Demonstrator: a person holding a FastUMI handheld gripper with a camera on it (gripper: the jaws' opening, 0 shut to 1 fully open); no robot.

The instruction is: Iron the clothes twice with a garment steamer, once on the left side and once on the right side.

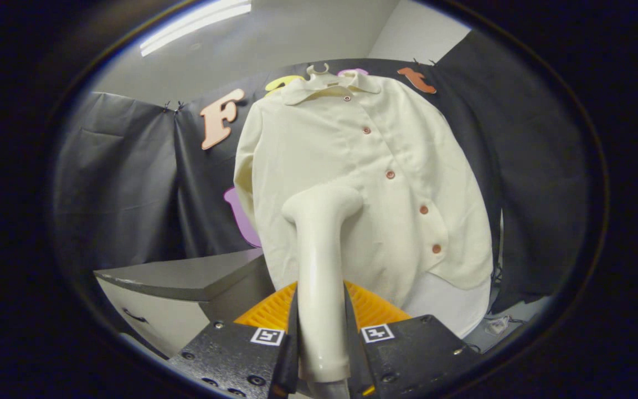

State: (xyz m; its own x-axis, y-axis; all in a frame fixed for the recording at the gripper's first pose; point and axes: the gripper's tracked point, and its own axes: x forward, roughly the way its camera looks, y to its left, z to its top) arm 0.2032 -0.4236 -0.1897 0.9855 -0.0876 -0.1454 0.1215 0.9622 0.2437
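— What was hard to make out from where you held it?

— The lower end of the garment steamer [320, 260] ran down between the fingers and was cut off there, and its head faced away from me, so I could not see whether it touched the cloth. The shirt's far sleeve, toward three o'clock, curved out of sight against the dark cloth wall [130, 183].

— And the room?

— A grey worktop [186, 274] with a white drawer front below sat at about eight o'clock from the steamer. A pale wall and a ceiling light strip [197, 25] showed at eleven o'clock.

— The shirt itself?

— The cream shirt [363, 183] hung on a hanger [319, 70] at twelve o'clock, buttoned with reddish buttons [390, 174], collar folded, just beyond the steamer's head.

— Your hand-held gripper [322, 338]?

— Its fingers were closed against both sides of the steamer's cream handle, clamping it upright.
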